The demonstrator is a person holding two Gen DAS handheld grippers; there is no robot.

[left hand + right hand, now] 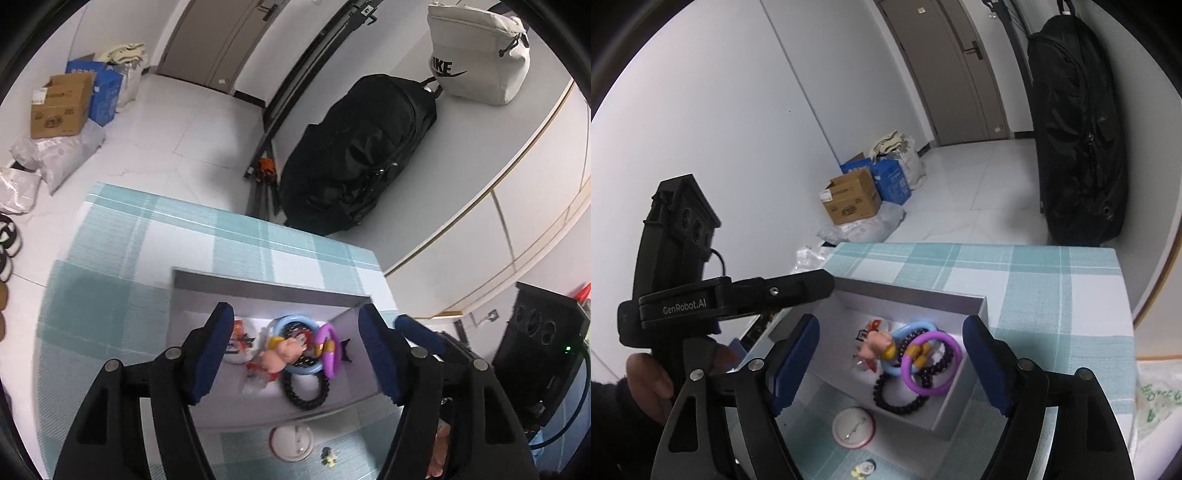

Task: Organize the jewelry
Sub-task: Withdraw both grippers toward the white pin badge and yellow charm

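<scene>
A grey open box point(258, 288) point(960, 413) sits on the checked tablecloth. In it lie a light blue ring point(291, 321) point(916, 326), a purple ring point(328, 350) point(931, 363), a black bead bracelet point(304, 393) point(901, 406), a pink figurine point(279, 356) point(877, 343) and a round badge point(240, 343). My left gripper point(295, 354) is open above the box, empty. My right gripper point(890, 365) is open above the box, empty. A white round badge point(291, 443) point(854, 427) and a small yellow charm point(328, 456) point(862, 469) lie on the cloth in front of the box.
The table point(122, 236) point(1052, 280) ends at a white floor with cardboard boxes point(61, 105) point(853, 201). A black backpack point(354, 151) point(1078, 129) hangs on the right. The left gripper's body point(679, 273) stands left of the box.
</scene>
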